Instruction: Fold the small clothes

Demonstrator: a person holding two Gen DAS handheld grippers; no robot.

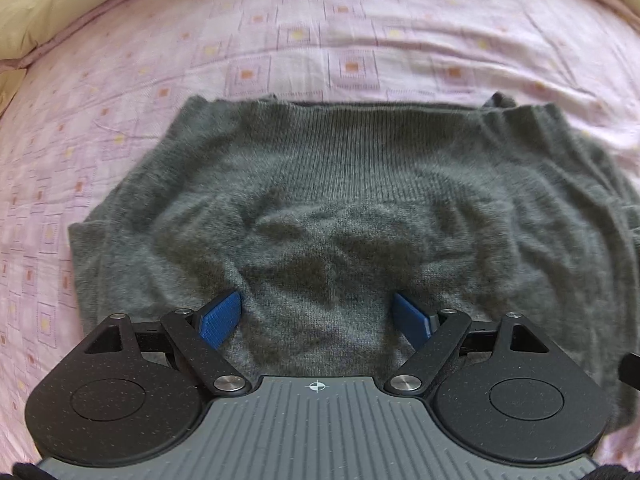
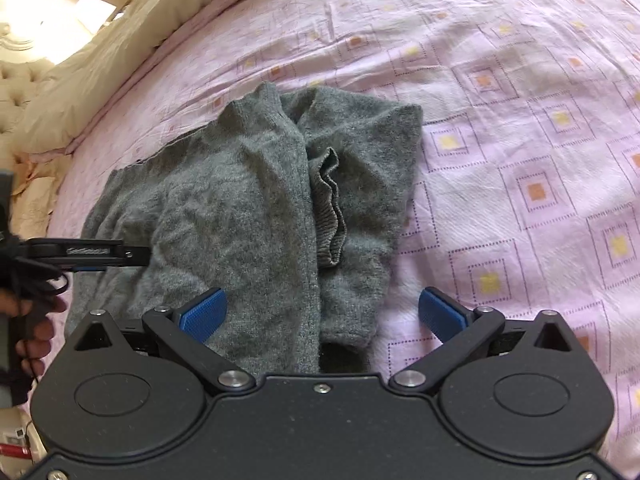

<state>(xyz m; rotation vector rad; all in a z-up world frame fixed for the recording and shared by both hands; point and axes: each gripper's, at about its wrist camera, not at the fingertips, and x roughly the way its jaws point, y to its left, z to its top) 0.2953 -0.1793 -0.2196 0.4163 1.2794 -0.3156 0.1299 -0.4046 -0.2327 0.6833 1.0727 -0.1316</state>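
The grey knit sweater (image 1: 340,208) lies spread on the bed's pink patterned sheet (image 1: 320,40), its right part already doubled inward with a ribbed cuff (image 2: 330,208) on top, so the fold looks about midway. The left claw (image 1: 318,316) hangs over the sweater's near hem, its 2 blue pads wide apart, holding nothing; the right claw (image 2: 320,312) likewise gapes empty above the sweater's near right edge (one pad over bare sheet). Next, probably, each claw must pinch the near hem. No readable writing shows.
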